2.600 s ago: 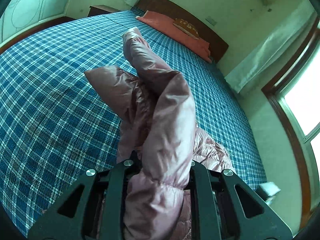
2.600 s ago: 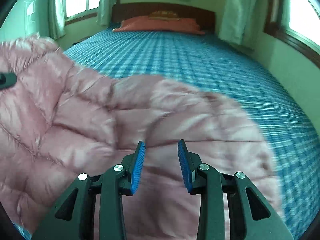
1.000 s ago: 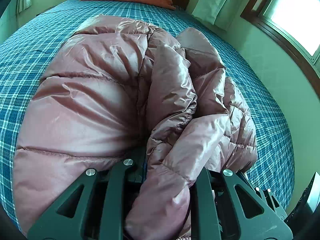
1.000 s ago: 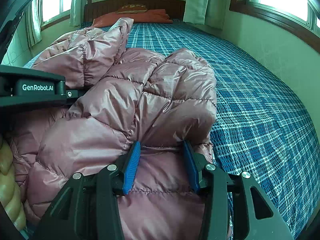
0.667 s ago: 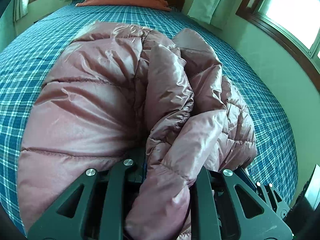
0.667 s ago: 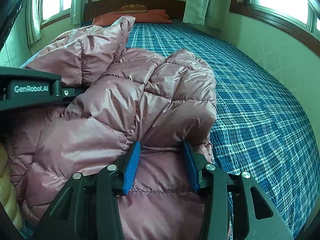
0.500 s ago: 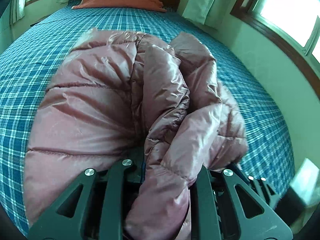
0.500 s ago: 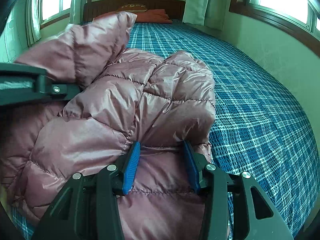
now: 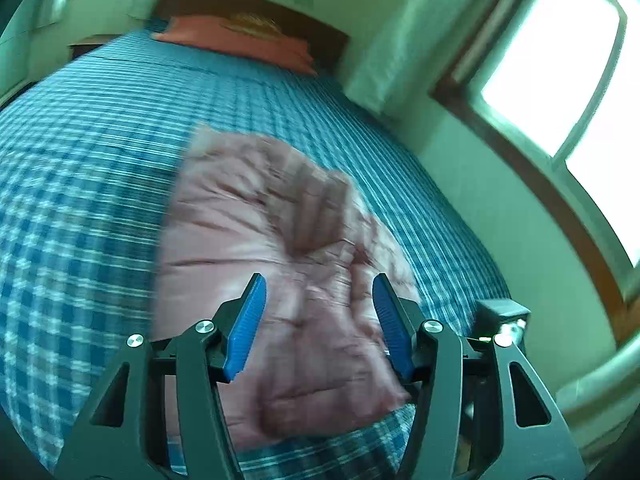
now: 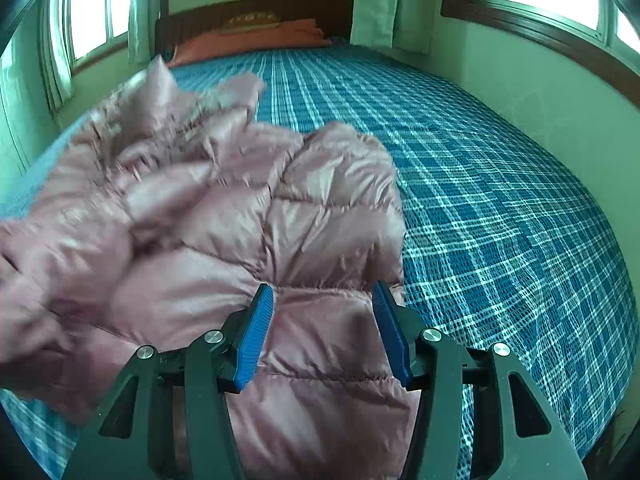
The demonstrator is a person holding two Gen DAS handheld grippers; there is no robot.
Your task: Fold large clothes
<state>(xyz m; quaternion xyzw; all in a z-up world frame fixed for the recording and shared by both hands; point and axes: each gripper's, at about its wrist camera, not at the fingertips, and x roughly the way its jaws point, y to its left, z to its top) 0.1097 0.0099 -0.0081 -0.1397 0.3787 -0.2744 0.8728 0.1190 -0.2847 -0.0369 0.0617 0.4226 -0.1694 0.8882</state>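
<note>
Both wrist views. We see the pink quilted down jacket (image 10: 256, 240) lying bunched on the blue plaid bedspread (image 10: 500, 208), near the foot of the bed and well apart from the orange pillow (image 10: 248, 42) at 12 o'clock. In the left view, the left gripper (image 9: 318, 324) has just been opening: its blue pads stand apart, clear of the fabric, with nothing between them, and the jacket (image 9: 280, 272) lies below and ahead, its long axis running from about 6 toward 11 o'clock. In the right view, the right gripper (image 10: 322, 330) has also just been opening; a padded panel of the jacket's edge sits between its blue pads, which appear no longer to press it. We judge the right gripper the nearer to the garment. The coming move turns on the loose mass heaped at 9 to 11 o'clock of the right gripper, which is blurred and not yet flattened.
</note>
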